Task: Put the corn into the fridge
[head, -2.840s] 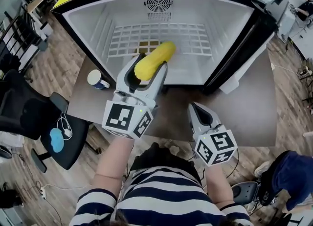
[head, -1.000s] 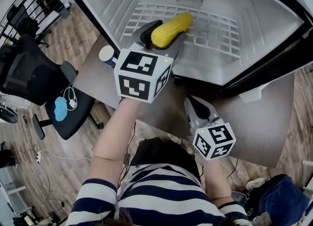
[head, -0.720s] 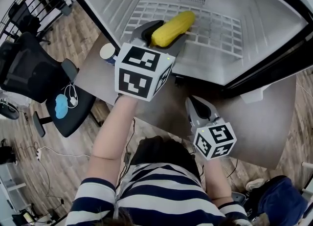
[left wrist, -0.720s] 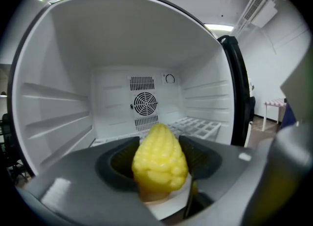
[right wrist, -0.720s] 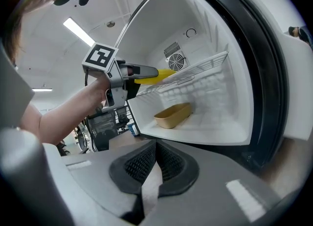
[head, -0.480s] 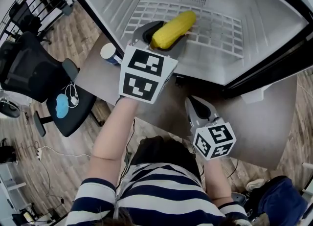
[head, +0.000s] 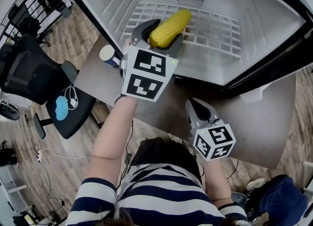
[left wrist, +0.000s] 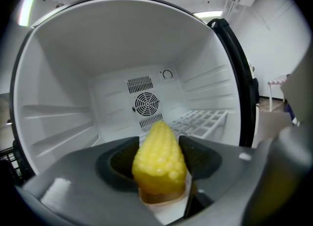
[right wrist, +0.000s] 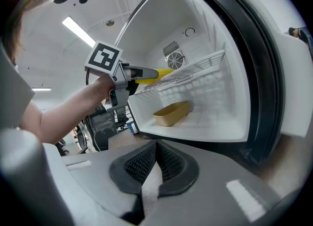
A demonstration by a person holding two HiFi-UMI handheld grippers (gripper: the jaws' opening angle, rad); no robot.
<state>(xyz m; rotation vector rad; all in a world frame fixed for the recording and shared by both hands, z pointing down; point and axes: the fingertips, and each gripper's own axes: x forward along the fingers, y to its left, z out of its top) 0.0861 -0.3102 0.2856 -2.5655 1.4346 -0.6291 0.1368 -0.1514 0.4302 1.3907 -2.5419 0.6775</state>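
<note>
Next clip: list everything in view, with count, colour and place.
fridge: one, white inside, open, ahead
wire shelf: one, white, inside the fridge
corn: one, yellow, in the left gripper, over the wire shelf's front
dish: one, tan, fridge floor, under the shelf
table: one, brown, before the fridge
cup: one, white and blue, table's left edge
office chair: one, black, left of the table
left gripper: one, grey, shut on the corn
right gripper: one, grey, shut, empty, over the table

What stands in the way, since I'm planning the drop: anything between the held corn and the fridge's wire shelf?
Nothing visible. The corn, clamped in the left gripper, hangs over the wire shelf, whose grid is bare; a tan tray lies below it.
</note>
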